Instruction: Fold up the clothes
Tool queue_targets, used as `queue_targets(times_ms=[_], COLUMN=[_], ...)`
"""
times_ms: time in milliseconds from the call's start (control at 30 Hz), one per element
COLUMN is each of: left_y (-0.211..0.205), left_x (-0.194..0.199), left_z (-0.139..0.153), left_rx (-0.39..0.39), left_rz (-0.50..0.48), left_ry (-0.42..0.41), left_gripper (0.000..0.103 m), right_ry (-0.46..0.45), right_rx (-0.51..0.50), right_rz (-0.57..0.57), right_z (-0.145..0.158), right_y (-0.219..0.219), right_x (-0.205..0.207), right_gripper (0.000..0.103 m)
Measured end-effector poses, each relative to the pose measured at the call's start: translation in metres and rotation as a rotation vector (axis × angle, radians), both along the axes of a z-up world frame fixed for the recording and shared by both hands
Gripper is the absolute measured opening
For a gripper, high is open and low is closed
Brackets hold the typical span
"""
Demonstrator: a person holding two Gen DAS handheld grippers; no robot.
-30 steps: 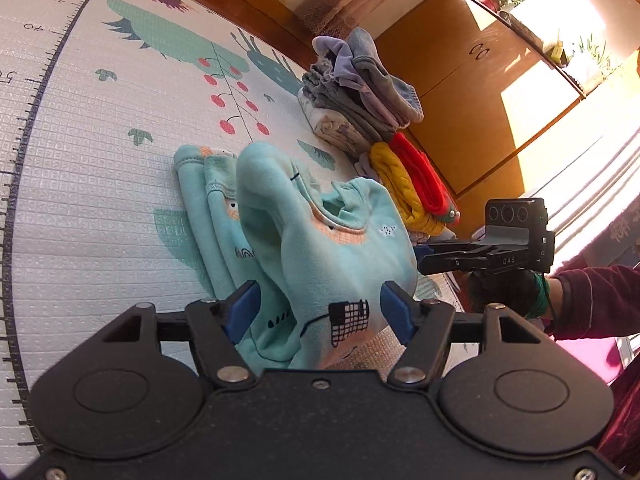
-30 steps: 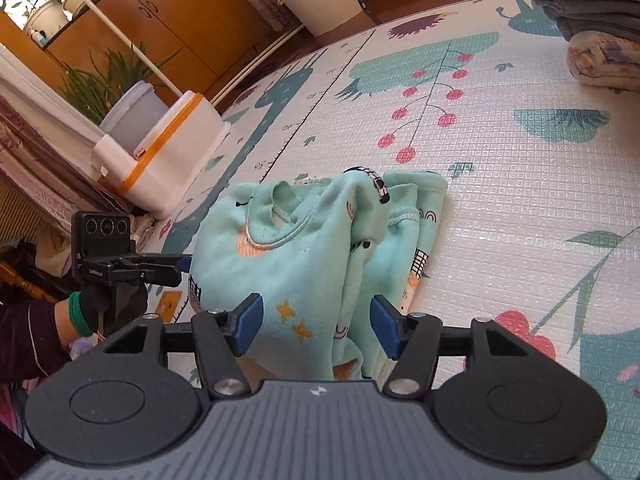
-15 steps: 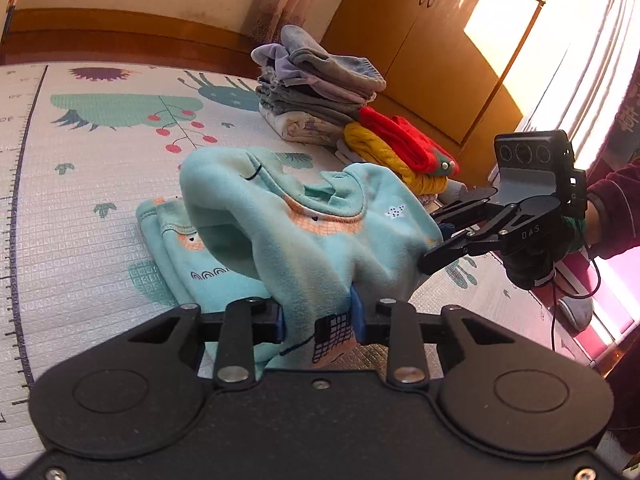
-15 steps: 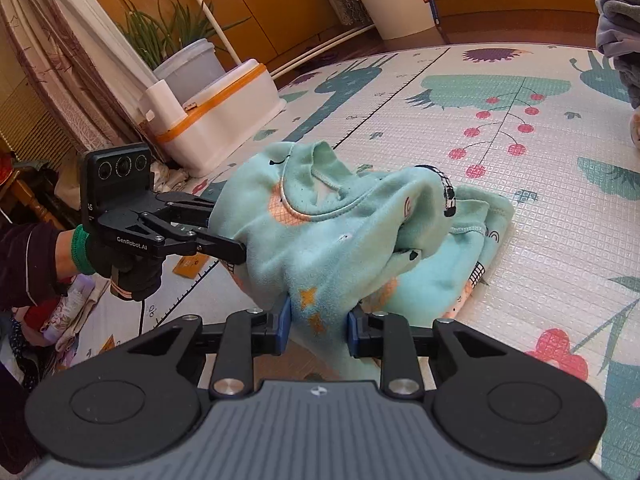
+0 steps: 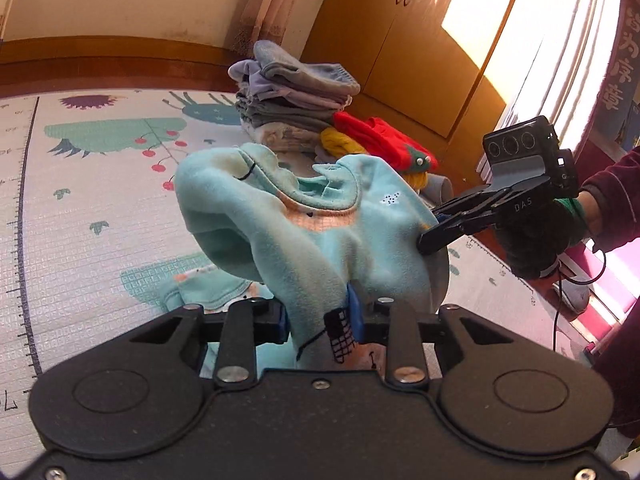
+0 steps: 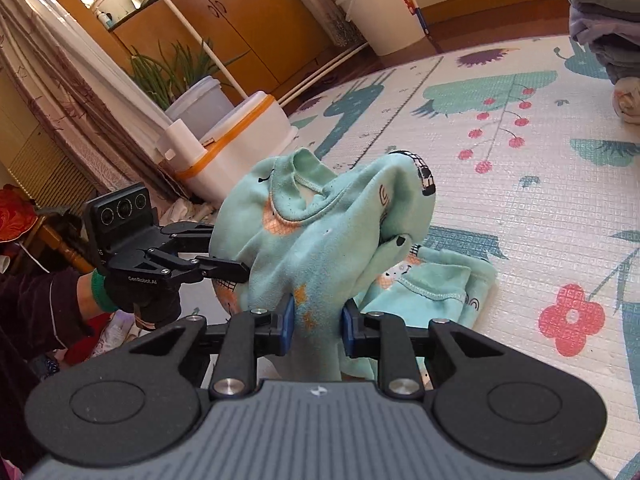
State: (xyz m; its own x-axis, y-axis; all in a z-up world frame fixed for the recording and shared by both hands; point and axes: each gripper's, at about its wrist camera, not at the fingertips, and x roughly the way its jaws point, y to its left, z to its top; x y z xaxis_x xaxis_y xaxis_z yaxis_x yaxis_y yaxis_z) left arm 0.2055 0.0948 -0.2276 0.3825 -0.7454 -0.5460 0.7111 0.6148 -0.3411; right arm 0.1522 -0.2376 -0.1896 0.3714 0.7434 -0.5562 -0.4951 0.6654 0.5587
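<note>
A mint-green child's sweatshirt (image 5: 304,232) with small printed figures hangs bunched above the play mat, its collar facing up. My left gripper (image 5: 320,318) is shut on one side of its hem. My right gripper (image 6: 316,314) is shut on the opposite side of the sweatshirt (image 6: 320,240). Each gripper shows in the other's view: the right gripper (image 5: 430,236) at the cloth's right edge, the left gripper (image 6: 240,270) at its left edge. Part of the sweatshirt still rests folded on the mat (image 6: 436,280).
A pile of folded grey clothes (image 5: 292,88) with red and yellow knitwear (image 5: 376,140) lies on the patterned foam mat (image 5: 88,200) by wooden cabinets (image 5: 400,40). A white-and-orange bin (image 6: 240,136), a potted plant (image 6: 172,76) and a bucket (image 6: 372,4) stand beyond the mat's far edge.
Both grippers shut on the sweatshirt's sides and raised it off the mat. It has risen further since half a second ago, with only a lower part left lying down.
</note>
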Motion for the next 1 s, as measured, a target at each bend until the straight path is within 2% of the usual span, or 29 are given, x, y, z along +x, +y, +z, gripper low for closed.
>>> queue_targets(times_ms=[67,233,300,400,467,533,567,600,633,667,733,800,833,867,900,933,1000], left_y=[-0.004,0.002,0.002,-0.005,-0.007,-0.003,-0.001,0.002,0.005,0.006,0.009,0.011,0.011,0.013,0.016,0.018,0.02], left_x=[0.006,0.008,0.011,0.021,0.026,0.024,0.023,0.023,0.023,0.025,0.029,0.033,0.035,0.038,0.042,0.044,0.045], left_z=[-0.017,-0.013,-0.015,-0.034,-0.043,-0.039,-0.037,-0.037,-0.037,-0.037,-0.04,-0.041,-0.042,-0.043,-0.044,-0.044,-0.041], left_rx=[0.049,-0.01,-0.018,0.018,0.023,-0.006,-0.022,-0.041,-0.055,-0.063,-0.09,-0.109,-0.12,-0.14,-0.168,-0.199,-0.235], left_rz=[-0.007,-0.017,-0.022,-0.002,0.028,0.048,0.058,0.065,0.073,0.094,0.127,0.161,0.18,0.211,0.232,0.241,0.239], left_ry=[0.012,0.026,0.043,0.1,0.131,0.163,0.179,0.202,0.214,0.225,0.261,0.285,0.298,0.315,0.333,0.341,0.331], left_gripper=[0.025,0.025,0.025,0.026,0.026,0.026,0.027,0.035,0.049,0.053,0.053,0.053,0.053,0.053,0.053,0.049,0.021], right_ry=[-0.022,-0.028,0.015,0.151,0.182,0.187,0.188,0.192,0.197,0.21,0.23,0.21,0.189,0.166,0.164,0.168,0.176], right_rx=[-0.058,0.013,0.007,-0.003,0.023,0.055,0.063,0.071,0.078,0.082,0.081,0.07,0.046,0.019,0.018,0.024,0.036], right_rz=[0.009,-0.004,-0.022,-0.069,-0.11,-0.125,-0.129,-0.149,-0.172,-0.198,-0.244,-0.271,-0.279,-0.284,-0.284,-0.282,-0.278], right_z=[-0.016,-0.011,-0.021,-0.052,-0.057,-0.052,-0.05,-0.05,-0.05,-0.052,-0.055,-0.052,-0.049,-0.046,-0.046,-0.047,-0.049], right_y=[0.01,0.002,0.0,-0.003,-0.008,-0.014,-0.016,-0.019,-0.021,-0.022,-0.022,-0.018,-0.015,-0.012,-0.011,-0.012,-0.012], right_x=[0.003,-0.009,-0.01,-0.001,0.003,0.004,0.004,0.004,0.004,0.007,0.012,0.02,0.023,0.026,0.029,0.032,0.038], right_gripper=[0.025,0.023,0.023,0.026,0.036,0.037,0.041,0.047,0.049,0.051,0.052,0.051,0.05,0.045,0.037,0.035,0.022])
